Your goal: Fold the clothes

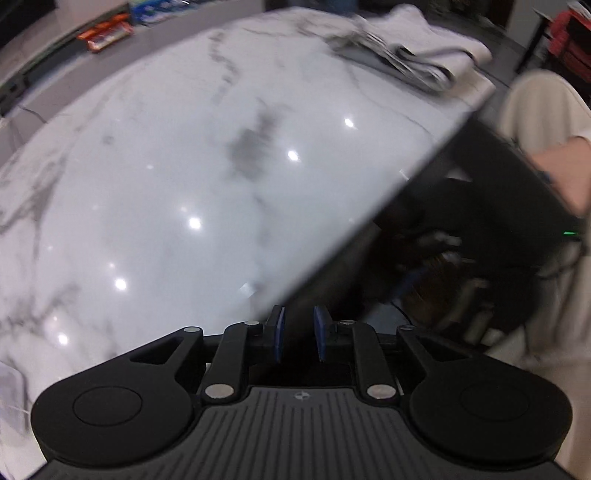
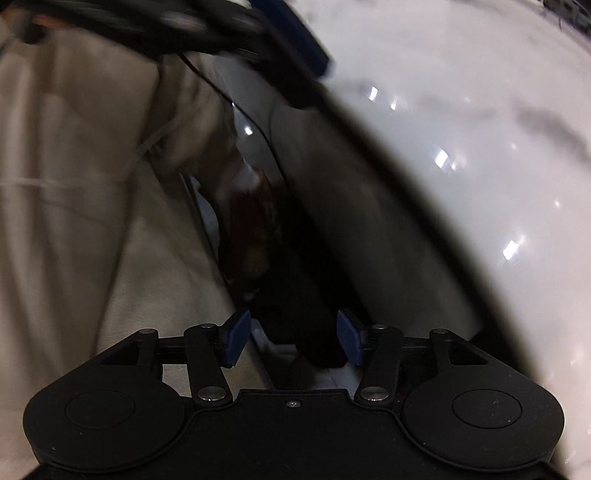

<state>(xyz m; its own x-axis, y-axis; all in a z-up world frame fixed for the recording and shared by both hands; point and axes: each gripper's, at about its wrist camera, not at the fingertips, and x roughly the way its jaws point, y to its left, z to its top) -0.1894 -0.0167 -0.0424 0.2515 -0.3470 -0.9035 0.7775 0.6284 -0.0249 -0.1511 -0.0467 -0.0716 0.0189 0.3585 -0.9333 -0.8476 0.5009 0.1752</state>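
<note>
A pile of clothes (image 1: pixel 406 48), white cloth with a grey striped piece on top, lies at the far right corner of the white marble table (image 1: pixel 184 184). My left gripper (image 1: pixel 300 334) hangs over the table's near edge, its blue pads a narrow gap apart with nothing between them. My right gripper (image 2: pixel 295 338) is off the table (image 2: pixel 480 129), pointing down beside its dark edge, jaws wide open and empty. Below it sits a dark, brownish mass (image 2: pixel 255 221), too blurred to name. The left gripper's blue finger (image 2: pixel 303 44) shows at the top of the right wrist view.
A person in beige clothing (image 2: pixel 74 184) stands close against the table's edge; an arm (image 1: pixel 565 173) holds the black right tool (image 1: pixel 498 184). Orange and blue packs (image 1: pixel 107 33) lie on a ledge beyond the table. Dark clutter (image 1: pixel 436 251) fills the space under the edge.
</note>
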